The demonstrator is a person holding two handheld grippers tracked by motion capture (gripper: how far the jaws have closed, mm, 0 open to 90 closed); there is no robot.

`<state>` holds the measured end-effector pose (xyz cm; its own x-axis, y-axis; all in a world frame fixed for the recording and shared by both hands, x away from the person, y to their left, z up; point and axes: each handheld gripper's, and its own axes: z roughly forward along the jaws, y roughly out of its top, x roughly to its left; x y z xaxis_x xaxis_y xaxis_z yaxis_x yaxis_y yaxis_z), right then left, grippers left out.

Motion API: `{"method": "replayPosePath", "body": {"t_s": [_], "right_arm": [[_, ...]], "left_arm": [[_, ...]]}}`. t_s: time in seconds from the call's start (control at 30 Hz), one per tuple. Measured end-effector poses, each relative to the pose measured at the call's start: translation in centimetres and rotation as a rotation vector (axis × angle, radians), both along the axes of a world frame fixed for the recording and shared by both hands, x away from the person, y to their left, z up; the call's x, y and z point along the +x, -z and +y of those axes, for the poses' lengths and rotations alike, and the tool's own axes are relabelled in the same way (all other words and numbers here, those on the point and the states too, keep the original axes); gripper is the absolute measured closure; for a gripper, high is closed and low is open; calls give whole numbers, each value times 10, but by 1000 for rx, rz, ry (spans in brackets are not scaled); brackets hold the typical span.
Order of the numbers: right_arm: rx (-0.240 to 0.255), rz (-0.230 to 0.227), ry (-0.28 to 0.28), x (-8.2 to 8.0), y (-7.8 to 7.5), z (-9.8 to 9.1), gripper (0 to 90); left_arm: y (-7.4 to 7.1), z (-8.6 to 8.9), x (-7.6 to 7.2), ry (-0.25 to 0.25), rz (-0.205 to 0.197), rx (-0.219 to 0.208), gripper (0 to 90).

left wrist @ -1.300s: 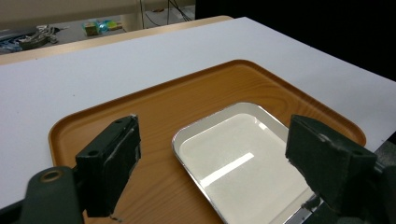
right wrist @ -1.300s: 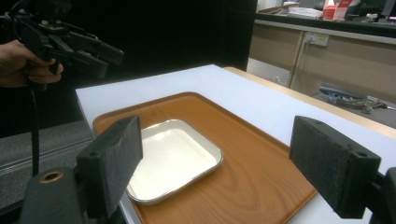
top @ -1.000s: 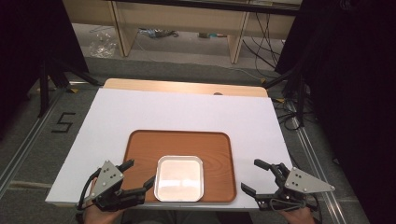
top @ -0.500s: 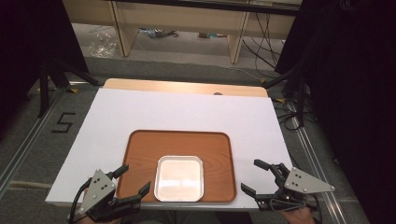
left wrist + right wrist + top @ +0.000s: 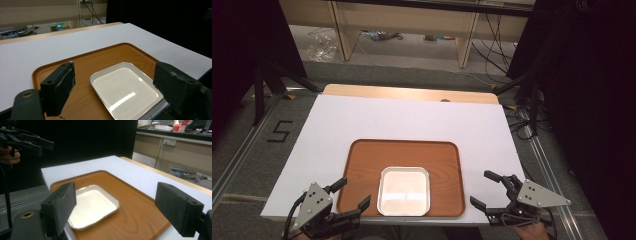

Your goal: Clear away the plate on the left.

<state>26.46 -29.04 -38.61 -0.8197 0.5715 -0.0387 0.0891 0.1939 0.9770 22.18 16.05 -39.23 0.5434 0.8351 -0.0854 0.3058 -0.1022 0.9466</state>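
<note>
A square white tray [image 5: 404, 191] lies flat inside a larger brown wooden serving tray [image 5: 447, 155], close against the serving tray's near rim and slightly left of its middle. The serving tray sits on the white worktop [image 5: 377, 120], near its front edge.

The left tool [image 5: 349, 197] hovers at the serving tray's near left corner with its jaws spread wide and nothing between them. The right tool [image 5: 484, 192] hangs just off the serving tray's right rim, over the worktop's near right part, also wide apart and empty. In the left gripper view the white tray [image 5: 126, 87] lies between the two black jaws but below and ahead of them, not touched.

The step in hand looks like an approach to the white tray. To do it well, the nearer left tool should come in low and level, one jaw over the raised lip and one under or outside it, since the glossy rim is thin and likely slippery. The gap between the white tray and the serving tray's near rim is tight, so a grip from the left or far side seems easier.

Open room is generous: the whole far half of the worktop is bare, and the serving tray's back part is free. The near worktop edge is close under both tools.
</note>
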Motion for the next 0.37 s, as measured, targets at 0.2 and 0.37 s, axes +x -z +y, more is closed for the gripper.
{"method": "replayPosePath", "body": {"t_s": [0.2, 0.37], "right_arm": [[-2, 4, 8, -1, 0, 0, 183], [-1, 5, 2, 0, 0, 0, 183]], "left_arm": [[0, -1, 1, 5, -1, 11, 176], [1, -1, 2, 8, 8, 13, 176]]}}
